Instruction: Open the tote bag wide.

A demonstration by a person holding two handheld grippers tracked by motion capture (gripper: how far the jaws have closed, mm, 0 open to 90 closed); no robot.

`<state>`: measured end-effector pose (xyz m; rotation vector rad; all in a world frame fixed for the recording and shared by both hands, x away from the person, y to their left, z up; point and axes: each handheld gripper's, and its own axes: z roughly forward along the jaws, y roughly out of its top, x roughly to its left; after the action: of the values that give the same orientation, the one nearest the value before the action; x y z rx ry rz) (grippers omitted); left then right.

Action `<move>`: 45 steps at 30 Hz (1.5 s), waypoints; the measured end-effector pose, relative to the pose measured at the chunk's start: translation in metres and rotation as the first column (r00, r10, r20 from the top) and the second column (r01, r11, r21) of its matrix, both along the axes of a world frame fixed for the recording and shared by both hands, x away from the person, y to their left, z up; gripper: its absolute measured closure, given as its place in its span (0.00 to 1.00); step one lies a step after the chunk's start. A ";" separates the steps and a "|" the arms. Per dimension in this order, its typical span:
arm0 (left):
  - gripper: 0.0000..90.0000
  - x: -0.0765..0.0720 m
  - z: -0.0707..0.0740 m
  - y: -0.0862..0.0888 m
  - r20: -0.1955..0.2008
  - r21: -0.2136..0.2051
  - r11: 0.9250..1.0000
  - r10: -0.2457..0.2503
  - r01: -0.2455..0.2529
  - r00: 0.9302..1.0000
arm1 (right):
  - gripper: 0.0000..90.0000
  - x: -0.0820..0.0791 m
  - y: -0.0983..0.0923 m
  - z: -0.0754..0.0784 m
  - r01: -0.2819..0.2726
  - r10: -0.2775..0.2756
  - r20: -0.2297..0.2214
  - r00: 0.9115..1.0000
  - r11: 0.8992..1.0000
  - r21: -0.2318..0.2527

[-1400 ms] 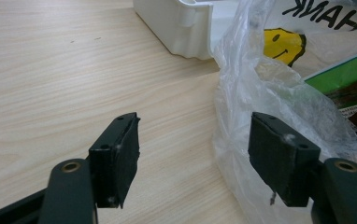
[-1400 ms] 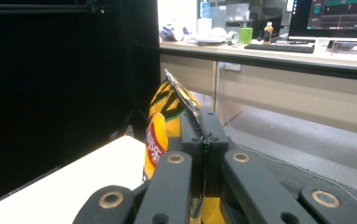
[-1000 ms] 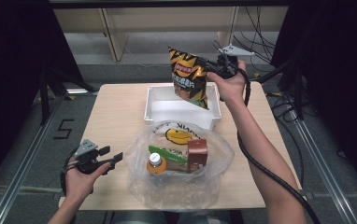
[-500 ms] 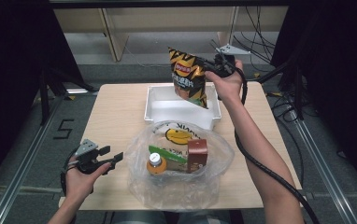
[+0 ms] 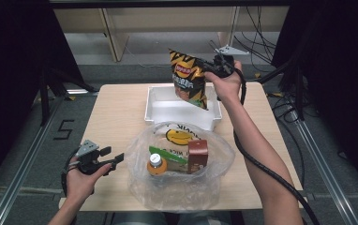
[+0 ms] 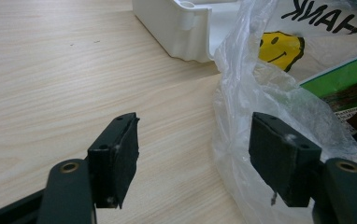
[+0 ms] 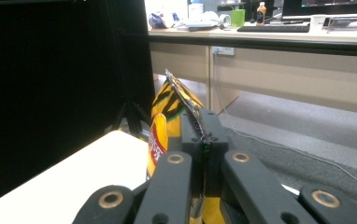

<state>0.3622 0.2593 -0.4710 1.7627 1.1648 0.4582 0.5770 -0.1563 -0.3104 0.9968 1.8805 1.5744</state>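
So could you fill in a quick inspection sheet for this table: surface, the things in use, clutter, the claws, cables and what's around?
Surface: light wooden table, bare at the left.
Job's things: chip bag hanging above the white bin; clear plastic bag at the near edge, holding an orange-drink bottle, a brown carton and a green packet.
Clutter: nothing seen.
Claws: right claw pinched shut on the chip bag's top edge; left claw open, low over the table, one pad against the plastic bag's side.
Cables: thick black cable along the right forearm; loose wires on the floor behind.
Surroundings: dark curtains at the sides, a wooden desk beyond.
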 end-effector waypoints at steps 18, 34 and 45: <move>0.37 0.000 0.000 0.000 0.000 0.003 1.000 0.000 0.000 1.000 | 1.00 0.007 0.006 -0.009 0.007 -0.007 -0.021 1.000 1.000 -0.014; 0.37 0.000 0.000 0.001 -0.001 0.005 1.000 -0.003 0.003 1.000 | 1.00 0.018 0.017 -0.022 -0.016 0.014 -0.059 0.998 0.999 -0.028; 0.36 0.000 -0.001 0.001 -0.003 0.005 1.000 -0.009 0.009 1.000 | 1.00 0.022 0.022 -0.027 -0.029 0.026 -0.088 0.996 0.999 -0.036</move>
<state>0.3626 0.2600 -0.4717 1.7723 1.1585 0.4541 0.5993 -0.1339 -0.3376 1.0431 1.9829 1.5282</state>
